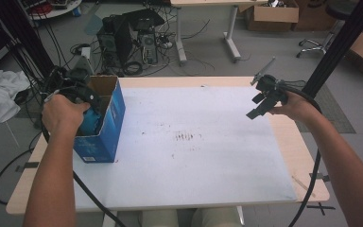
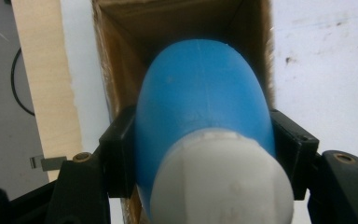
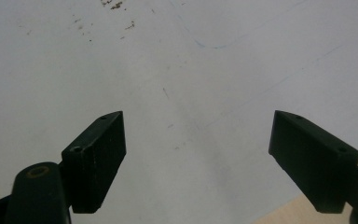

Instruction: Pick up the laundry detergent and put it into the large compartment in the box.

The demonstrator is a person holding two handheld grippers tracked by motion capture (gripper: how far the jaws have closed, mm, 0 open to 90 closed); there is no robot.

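- Left claw (image 2: 200, 154): clenched on a blue bottle (image 2: 200, 107) with a white cap (image 2: 221, 182); black pads press its flanks on both sides, just above the cap.
- Bottle points nose-first into the open top of a blue cardboard box (image 1: 105, 124); its rounded end sits between the brown inner walls (image 2: 121, 51). Whether it touches the box bottom, cannot tell.
- Box stands upright at the left edge of the desk (image 1: 194, 156), on the white sheet.
- From the high view, the left hand (image 1: 64, 116) sits over the box mouth, cable trailing off the near edge.
- Right claw (image 3: 198, 161): released, jaws wide apart, nothing between them; bare white desk surface beneath.
- Right hand (image 1: 298, 106) holds its claw above the far right side of the desk, well apart from the box.
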